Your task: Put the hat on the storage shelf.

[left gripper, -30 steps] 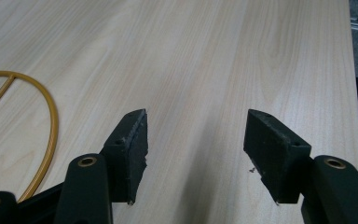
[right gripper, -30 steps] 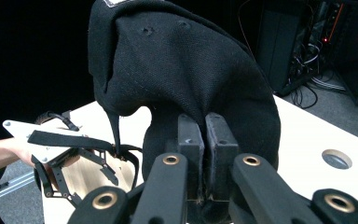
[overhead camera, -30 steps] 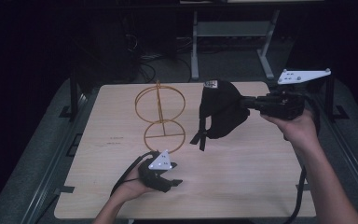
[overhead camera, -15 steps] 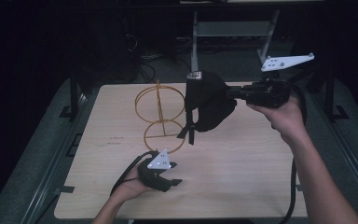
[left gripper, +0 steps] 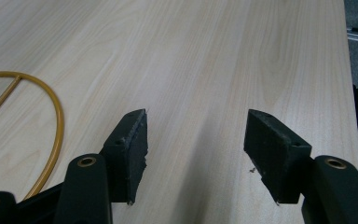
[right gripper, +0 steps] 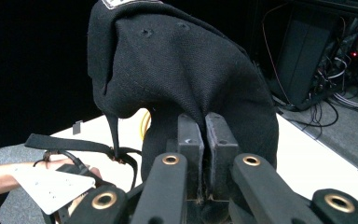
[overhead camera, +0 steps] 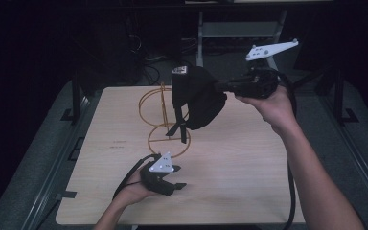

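A black cap (overhead camera: 196, 98) hangs in the air above the far side of the table (overhead camera: 249, 191), beside a gold wire stand (overhead camera: 160, 120). The right tool (overhead camera: 225, 87) pinches a fold of its cloth, jaws pressed together. The cap looks soft and light and sags, straps dangling; its stiffer edge seems the surest hold. The left tool (overhead camera: 175, 179) rests on the table, jaws spread, holding nothing. No containers.

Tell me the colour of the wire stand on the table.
Golden yellow: the thin wire stand of rings shows best in the high view, on the pale wooden table.
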The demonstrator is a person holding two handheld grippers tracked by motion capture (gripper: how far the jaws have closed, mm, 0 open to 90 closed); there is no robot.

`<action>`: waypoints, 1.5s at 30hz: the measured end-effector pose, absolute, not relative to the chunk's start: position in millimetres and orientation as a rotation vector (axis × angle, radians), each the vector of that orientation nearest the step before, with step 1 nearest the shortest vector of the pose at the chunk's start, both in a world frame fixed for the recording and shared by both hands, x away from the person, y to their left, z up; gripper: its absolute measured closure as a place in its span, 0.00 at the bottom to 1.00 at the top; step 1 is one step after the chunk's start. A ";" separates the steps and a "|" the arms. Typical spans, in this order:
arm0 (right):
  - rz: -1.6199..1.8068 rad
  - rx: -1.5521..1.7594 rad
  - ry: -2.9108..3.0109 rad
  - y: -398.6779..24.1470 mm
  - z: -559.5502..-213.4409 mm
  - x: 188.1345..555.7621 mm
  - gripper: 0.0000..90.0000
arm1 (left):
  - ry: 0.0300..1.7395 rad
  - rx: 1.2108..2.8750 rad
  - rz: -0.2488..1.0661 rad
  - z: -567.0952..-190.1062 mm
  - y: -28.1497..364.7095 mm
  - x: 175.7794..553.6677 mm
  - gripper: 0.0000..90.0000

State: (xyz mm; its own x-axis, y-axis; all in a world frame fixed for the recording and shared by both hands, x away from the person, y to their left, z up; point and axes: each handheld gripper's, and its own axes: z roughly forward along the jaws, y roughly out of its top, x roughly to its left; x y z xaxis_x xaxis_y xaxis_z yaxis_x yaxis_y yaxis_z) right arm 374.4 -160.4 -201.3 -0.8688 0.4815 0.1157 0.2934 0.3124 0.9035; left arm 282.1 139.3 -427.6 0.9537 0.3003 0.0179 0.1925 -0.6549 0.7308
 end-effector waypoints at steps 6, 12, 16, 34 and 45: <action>1.580 0.695 2.423 -140.7 -195.2 382.6 0.96 | 0.338 2.302 0.175 -427.5 139.9 282.6 0.44; 1.563 0.661 2.448 -120.1 -188.1 392.1 0.96 | 0.345 2.289 0.174 -428.0 139.7 283.0 0.44; 1.556 0.660 2.463 -107.2 -183.3 396.6 0.96 | 0.347 2.287 0.168 -428.3 139.2 283.7 0.44; 1.581 0.651 2.511 -48.6 -186.6 427.2 0.95 | 0.331 2.291 0.163 -428.7 136.2 284.7 0.46; 1.595 0.685 2.502 -26.5 -199.1 438.8 0.94 | 0.310 2.290 0.170 -428.2 135.5 284.1 0.46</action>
State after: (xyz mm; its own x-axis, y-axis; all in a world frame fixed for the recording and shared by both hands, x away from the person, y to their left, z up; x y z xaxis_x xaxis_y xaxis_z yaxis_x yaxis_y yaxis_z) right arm 438.8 -26.5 -199.1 -0.8943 0.4191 0.1564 0.3188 0.3518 0.8801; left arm 284.1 135.5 -428.2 0.9608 0.2763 0.0236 0.1684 -0.6488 0.7421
